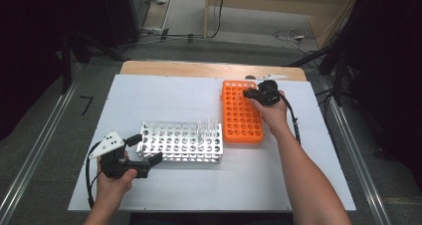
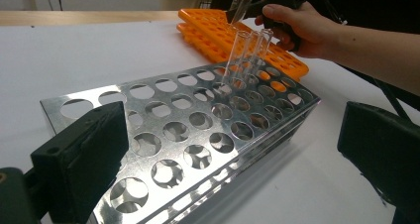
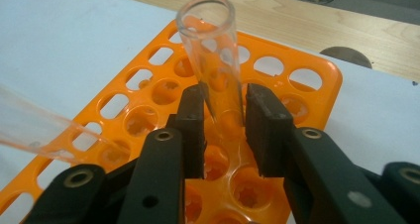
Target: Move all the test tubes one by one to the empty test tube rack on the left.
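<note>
both forearms are bare, with no sleeves on them. the left gripper [image 1: 144,150] is black, with a grey three-cornered plate [image 1: 107,144] with small dark dots on top and a black cable. the right gripper [image 3: 225,102] has black jaws with round silver screws, and a black cable too.

No readable text, labels, brands, numbers or signs on racks, tubes, table or floor
</note>
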`<state>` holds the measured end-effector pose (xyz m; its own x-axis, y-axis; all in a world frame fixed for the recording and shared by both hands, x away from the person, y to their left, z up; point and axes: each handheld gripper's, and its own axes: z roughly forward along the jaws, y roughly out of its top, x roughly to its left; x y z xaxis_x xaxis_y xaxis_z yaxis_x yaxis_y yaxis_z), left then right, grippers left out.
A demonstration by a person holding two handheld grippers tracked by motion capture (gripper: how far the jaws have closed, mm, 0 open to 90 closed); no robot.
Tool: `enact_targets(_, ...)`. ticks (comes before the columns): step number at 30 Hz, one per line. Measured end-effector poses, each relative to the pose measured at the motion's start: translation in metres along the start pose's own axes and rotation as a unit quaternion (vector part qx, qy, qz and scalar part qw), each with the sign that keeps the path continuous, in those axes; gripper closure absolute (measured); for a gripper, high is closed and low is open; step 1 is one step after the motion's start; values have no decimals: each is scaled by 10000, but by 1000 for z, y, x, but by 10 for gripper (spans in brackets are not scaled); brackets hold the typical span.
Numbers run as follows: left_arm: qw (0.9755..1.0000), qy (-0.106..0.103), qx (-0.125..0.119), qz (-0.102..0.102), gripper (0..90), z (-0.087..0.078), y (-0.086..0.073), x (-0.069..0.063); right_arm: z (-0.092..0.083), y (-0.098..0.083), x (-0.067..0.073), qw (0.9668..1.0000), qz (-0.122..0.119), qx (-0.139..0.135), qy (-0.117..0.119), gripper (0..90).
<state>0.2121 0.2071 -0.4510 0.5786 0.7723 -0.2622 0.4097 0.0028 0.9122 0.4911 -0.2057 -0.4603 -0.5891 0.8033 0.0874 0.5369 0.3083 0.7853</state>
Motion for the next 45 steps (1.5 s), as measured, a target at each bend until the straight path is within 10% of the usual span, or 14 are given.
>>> enact_targets(12,10000,2,-8,-10,0,1,0,0,-3,1,-1,9997,22,-182,-167,737)
enact_targets(26,10000,-11,43,88,0,6,1,-5,-55,6,1,9971,203,-717,128,737)
enact_targets(45,9992,-174,183,311,2,22,7,-26,-124,-41,49,9937,-282,-884,621,738)
